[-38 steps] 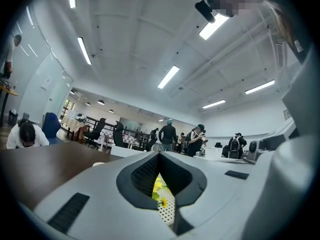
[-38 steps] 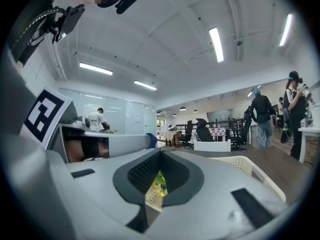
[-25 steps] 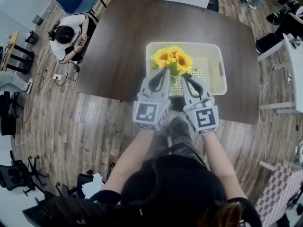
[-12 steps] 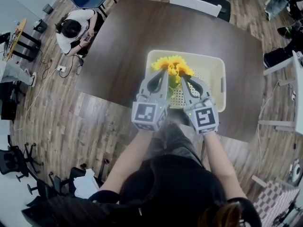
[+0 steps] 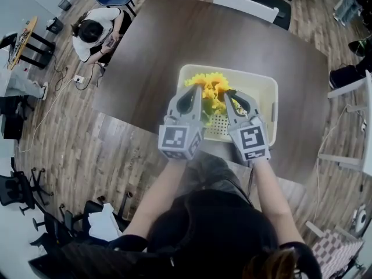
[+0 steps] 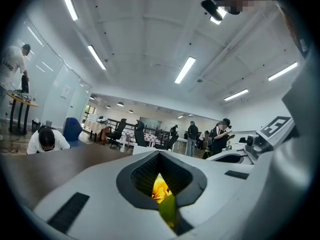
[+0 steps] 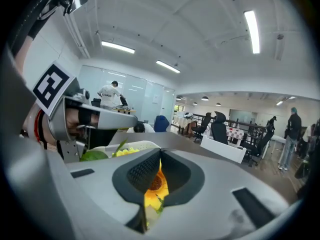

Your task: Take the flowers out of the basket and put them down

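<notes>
Two grips on flowers (image 5: 213, 82): left gripper (image 5: 200, 88), right gripper (image 5: 228, 92).

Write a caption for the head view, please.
Left gripper and right gripper shut on yellow flowers at a white basket on a dark table.

Left gripper (image 5: 199, 89) and right gripper (image 5: 229, 93): grey moulded shells, black ribbed pads (image 7: 142, 172). At 6 o'clock on each, a left cube (image 5: 176, 141) and a right cube (image 5: 251, 139) with black-on-white square markers. Person wears a black top (image 5: 209, 231).
</notes>
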Demonstrator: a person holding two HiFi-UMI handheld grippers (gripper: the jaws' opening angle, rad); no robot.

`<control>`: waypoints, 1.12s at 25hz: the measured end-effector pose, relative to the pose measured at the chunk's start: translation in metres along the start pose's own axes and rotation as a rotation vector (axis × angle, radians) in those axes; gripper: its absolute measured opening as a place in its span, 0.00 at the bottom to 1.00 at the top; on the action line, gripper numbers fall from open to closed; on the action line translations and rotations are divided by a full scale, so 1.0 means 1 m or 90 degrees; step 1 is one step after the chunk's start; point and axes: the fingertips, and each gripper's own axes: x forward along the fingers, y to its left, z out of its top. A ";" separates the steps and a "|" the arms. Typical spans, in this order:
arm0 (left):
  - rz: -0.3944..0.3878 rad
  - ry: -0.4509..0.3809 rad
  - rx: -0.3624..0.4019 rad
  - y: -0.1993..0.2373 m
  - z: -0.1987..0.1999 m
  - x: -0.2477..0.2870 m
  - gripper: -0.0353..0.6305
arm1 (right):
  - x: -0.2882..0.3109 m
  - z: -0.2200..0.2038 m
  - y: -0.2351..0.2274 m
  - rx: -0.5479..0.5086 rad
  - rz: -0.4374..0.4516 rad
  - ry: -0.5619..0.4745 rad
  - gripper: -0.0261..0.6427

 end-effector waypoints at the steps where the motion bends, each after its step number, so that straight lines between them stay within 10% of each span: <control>1: 0.002 0.002 0.001 0.000 -0.001 0.001 0.07 | 0.002 -0.004 -0.002 0.004 0.001 0.010 0.06; 12: 0.025 0.009 -0.001 0.010 -0.007 0.006 0.07 | 0.017 -0.053 -0.013 0.074 0.024 0.144 0.27; 28: -0.032 0.032 0.047 -0.013 -0.025 0.015 0.07 | 0.021 -0.076 -0.016 0.279 0.047 0.198 0.32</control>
